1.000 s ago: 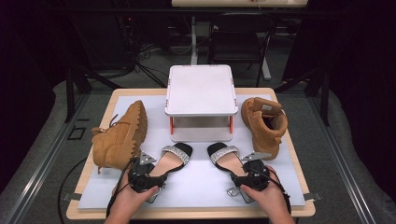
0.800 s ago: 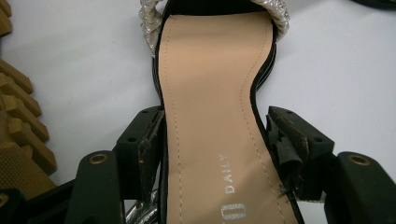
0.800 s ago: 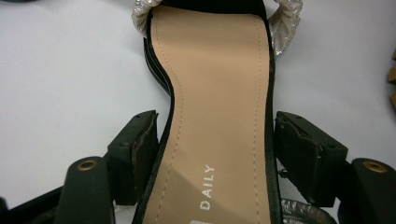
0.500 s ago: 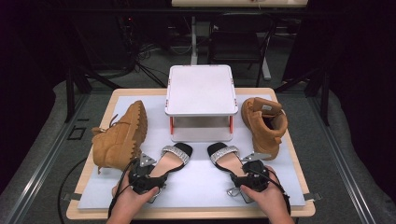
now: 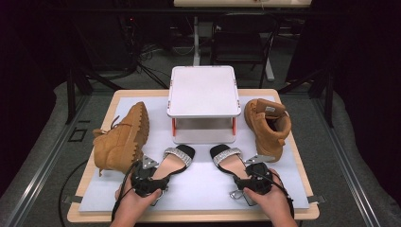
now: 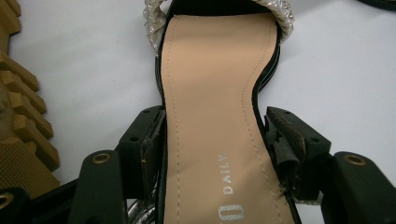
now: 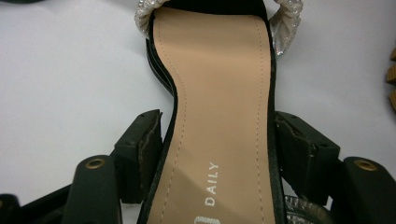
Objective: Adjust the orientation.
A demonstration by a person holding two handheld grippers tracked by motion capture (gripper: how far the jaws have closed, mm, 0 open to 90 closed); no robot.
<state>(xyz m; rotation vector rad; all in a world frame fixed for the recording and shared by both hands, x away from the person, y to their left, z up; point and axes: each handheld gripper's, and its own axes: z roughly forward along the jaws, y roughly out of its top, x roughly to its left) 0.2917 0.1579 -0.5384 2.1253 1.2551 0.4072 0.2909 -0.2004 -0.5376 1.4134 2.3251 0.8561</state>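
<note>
A: Where are the sandals?

B: Both lie on the white mat [image 5: 198, 189] at the near edge of the table, toes pointing away from the person; the left sandal [image 5: 176, 160] is just beside the tan boot [image 5: 120, 139] that lies on its side, and the right sandal [image 5: 229, 158] is near the other boot [image 5: 267, 124], which stands upright; a white stand [image 5: 203, 92] sits behind and between them.

A: And the left claw [image 5: 157, 174]?

B: It straddles the heel end of the left sandal; its jaws have just been closing with the insole between them; in the left gripper view one pad touches the sole's edge and a thin strip of mat shows at the other, so it is spread, not yet pinching.

A: The right claw [image 5: 246, 176]?

B: It sits over the heel end of the right sandal; in the right gripper view both pads lie against the black edges of the sole, so it is pinching that sandal; the sandal lies flat on the mat.
</note>
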